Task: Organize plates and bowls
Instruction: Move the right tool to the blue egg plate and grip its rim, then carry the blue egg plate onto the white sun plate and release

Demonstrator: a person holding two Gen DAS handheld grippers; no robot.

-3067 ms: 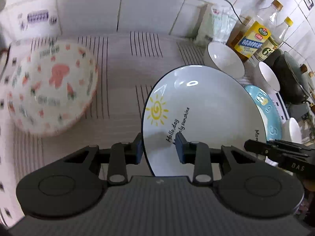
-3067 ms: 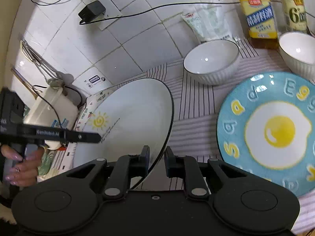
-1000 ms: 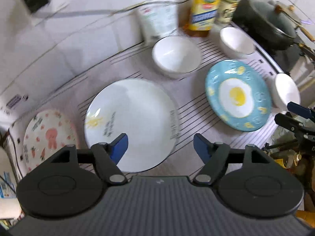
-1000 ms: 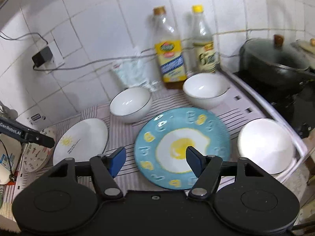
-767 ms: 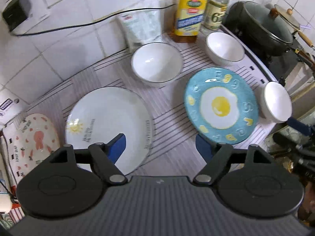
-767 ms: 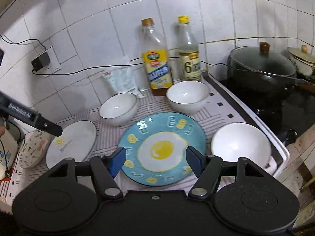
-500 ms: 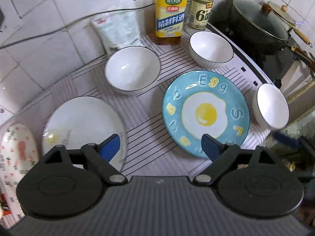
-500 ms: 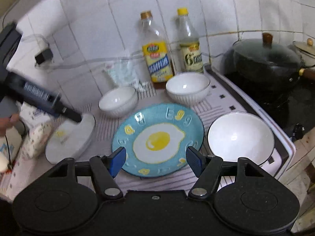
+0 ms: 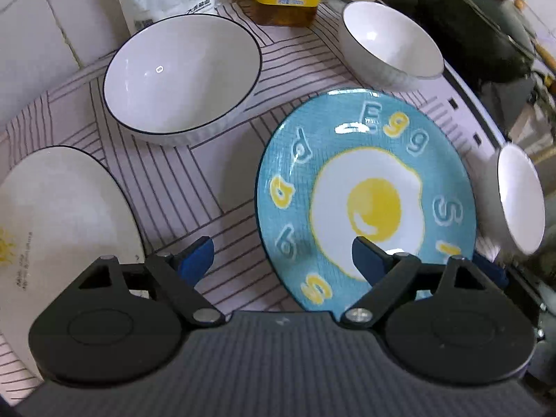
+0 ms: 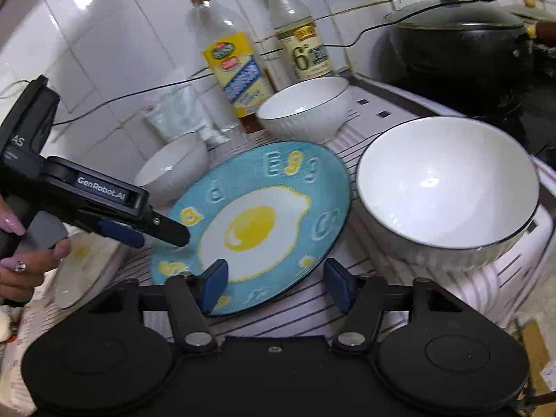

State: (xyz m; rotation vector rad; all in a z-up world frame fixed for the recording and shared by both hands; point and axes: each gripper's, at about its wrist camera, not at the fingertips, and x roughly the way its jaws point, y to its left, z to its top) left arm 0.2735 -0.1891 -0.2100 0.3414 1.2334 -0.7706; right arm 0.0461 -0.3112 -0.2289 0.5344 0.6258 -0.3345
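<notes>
The blue plate (image 9: pixel 368 205), glazed turquoise with a fried egg painted at its centre and raised yellow and white letters round the rim, lies flat on the striped mat (image 9: pixel 180 187). White bowls (image 9: pixel 180 73) sit at its ten, one and three o'clock. The left gripper (image 9: pixel 281 257) straddles its near-left rim, jaws closing, pinching nothing. The right gripper (image 10: pixel 276 279) brackets the near edge, closing, not touching.

A striped cloth (image 9: pixel 180 187) covers the counter; on it lie the egg plate (image 9: pixel 368 201), a white plate (image 9: pixel 62 215) and three white bowls (image 9: pixel 180 73).
</notes>
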